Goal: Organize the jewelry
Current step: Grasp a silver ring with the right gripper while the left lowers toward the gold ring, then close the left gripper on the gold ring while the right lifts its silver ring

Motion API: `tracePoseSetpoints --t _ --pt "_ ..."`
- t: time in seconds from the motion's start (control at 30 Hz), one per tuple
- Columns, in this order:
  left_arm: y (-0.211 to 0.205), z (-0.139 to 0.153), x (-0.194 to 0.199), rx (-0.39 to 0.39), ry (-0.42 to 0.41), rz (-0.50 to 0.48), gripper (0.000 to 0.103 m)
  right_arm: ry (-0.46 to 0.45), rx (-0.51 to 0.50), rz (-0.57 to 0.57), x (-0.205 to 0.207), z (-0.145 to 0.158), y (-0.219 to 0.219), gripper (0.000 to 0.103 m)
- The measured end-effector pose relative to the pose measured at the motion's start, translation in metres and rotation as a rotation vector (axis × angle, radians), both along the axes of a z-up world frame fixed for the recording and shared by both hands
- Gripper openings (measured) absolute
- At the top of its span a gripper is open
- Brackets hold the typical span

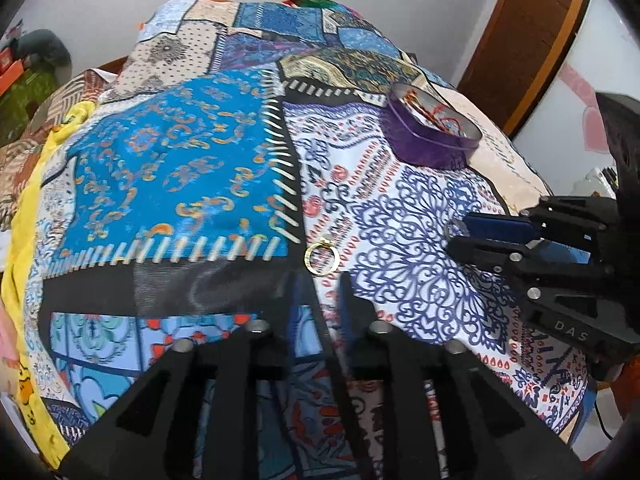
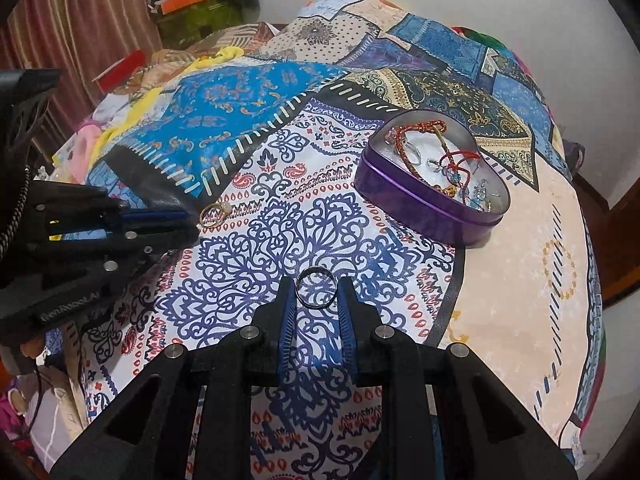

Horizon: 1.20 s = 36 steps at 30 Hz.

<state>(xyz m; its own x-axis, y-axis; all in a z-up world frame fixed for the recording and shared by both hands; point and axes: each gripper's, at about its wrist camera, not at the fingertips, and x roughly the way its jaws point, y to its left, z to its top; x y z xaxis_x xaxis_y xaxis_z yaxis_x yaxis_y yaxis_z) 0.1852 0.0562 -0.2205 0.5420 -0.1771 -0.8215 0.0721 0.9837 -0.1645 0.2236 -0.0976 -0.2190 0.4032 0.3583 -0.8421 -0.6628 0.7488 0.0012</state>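
Note:
A gold ring [image 1: 322, 258] lies on the patterned bedspread just beyond my left gripper's [image 1: 320, 280] open fingertips; it also shows in the right wrist view [image 2: 214, 214] beside the left gripper [image 2: 188, 222]. My right gripper [image 2: 316, 292] is shut on a silver ring [image 2: 315, 290], held between its blue pads [image 2: 287, 312] above the cloth. The right gripper also shows in the left wrist view [image 1: 456, 232]. A purple heart-shaped tin [image 2: 424, 204] holds red and orange cord bracelets and several small pieces; it also shows in the left wrist view [image 1: 428, 148].
The patchwork bedspread [image 2: 520, 280] covers the whole surface and drops off at the right edge. Clutter, boxes and a striped curtain [image 2: 80, 20] stand at the far left. A wooden door frame [image 1: 528, 40] is at the right.

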Motion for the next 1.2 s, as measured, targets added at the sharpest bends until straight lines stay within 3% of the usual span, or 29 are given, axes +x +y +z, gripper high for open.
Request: tracePoseSetpoints --t 0.03,0.07,0.5,0.63,1.07,1.1,1.13,1.2 --pt "0.002 0.0 0.0 0.002 -0.001 0.005 0.039 -0.002 0.003 -0.004 0.0 0.001 -0.001 0.019" --pt "0.003 -0.001 0.001 -0.003 0.0 0.007 0.04 -0.005 0.006 -0.01 0.0 0.002 -0.001 0.019" --pt "-0.01 -0.009 0.026 0.007 0.012 -0.006 0.04 -0.054 0.096 -0.099 0.005 0.026 -0.025 0.019" --pt "-0.009 -0.011 0.03 0.032 0.004 0.013 0.019 -0.07 0.111 -0.115 0.005 0.032 -0.03 0.019" --pt "-0.018 -0.001 0.02 0.055 -0.023 -0.006 0.018 -0.09 0.137 -0.147 0.007 0.039 -0.044 0.019" --pt "-0.019 0.001 0.02 0.052 -0.028 -0.008 0.015 -0.092 0.139 -0.151 0.008 0.04 -0.045 0.019" --pt "-0.021 0.006 0.021 0.045 -0.031 -0.016 0.002 -0.095 0.142 -0.156 0.01 0.042 -0.047 0.019" --pt "-0.024 0.016 0.024 0.037 -0.049 -0.023 0.0 -0.103 0.147 -0.166 0.011 0.045 -0.051 0.019"
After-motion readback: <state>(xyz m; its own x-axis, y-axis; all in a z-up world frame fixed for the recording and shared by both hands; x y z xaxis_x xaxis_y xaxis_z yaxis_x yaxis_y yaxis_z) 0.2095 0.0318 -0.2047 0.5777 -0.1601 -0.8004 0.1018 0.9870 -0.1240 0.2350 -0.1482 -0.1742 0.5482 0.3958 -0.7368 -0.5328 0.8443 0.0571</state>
